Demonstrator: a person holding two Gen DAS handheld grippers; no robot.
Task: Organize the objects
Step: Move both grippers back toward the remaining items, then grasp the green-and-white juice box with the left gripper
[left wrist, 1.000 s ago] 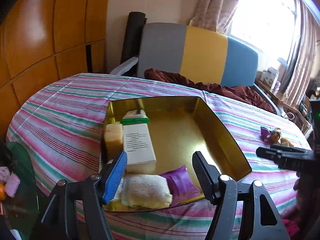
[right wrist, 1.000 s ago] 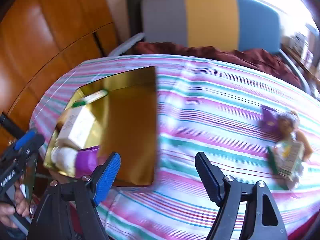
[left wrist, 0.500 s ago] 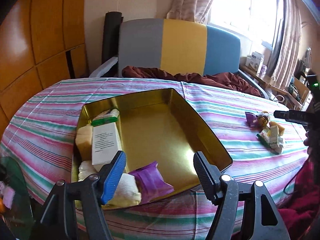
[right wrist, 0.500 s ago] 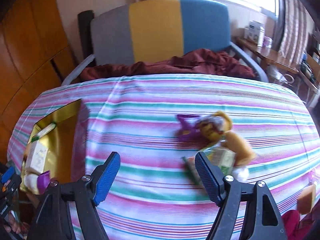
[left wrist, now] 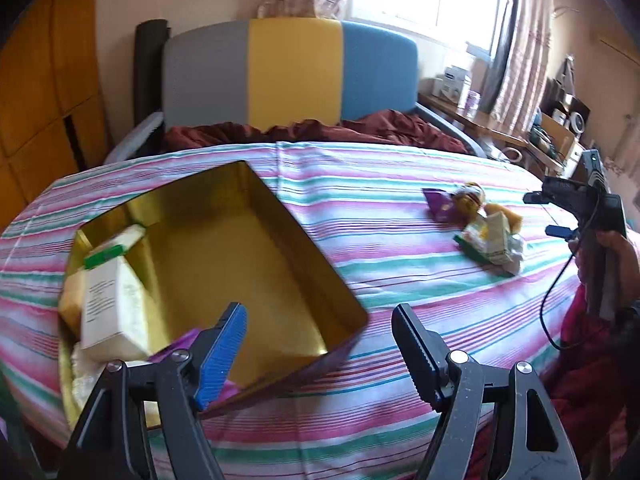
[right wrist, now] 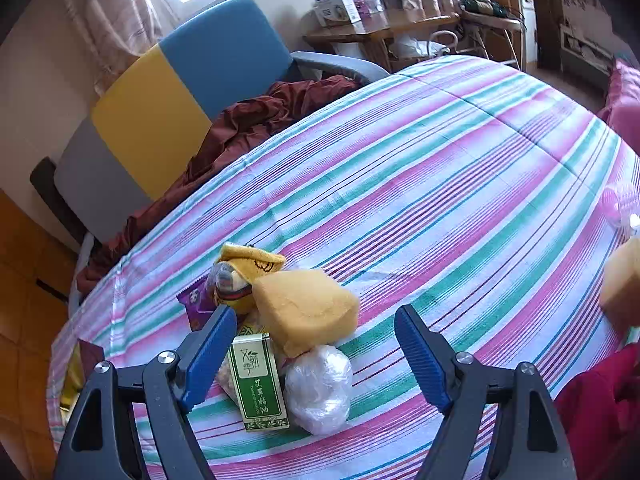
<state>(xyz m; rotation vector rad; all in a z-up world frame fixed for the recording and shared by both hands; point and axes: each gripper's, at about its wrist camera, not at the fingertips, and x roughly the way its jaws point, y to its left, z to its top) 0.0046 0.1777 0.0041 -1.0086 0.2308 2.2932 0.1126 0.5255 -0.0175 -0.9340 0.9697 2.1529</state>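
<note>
A gold tin box lies open on the striped bedspread, holding a white carton, a green-and-white box, a purple packet and white pouches at its left end. My left gripper is open and empty above the tin's near right corner. A pile lies to the right: a yellow sponge, a green box, a clear plastic bundle, a purple packet and a small doll. My right gripper is open and empty, just over this pile. The pile also shows in the left wrist view.
A grey, yellow and blue chair back with a maroon cloth stands behind the bed. Wooden cabinets are at left. A cluttered wooden desk is at far right. Another yellow sponge lies at the bed's right edge.
The right gripper has swung right, away from the tin, and closed in over the pile. The left gripper has turned right, so the tin has shifted left in its view.
</note>
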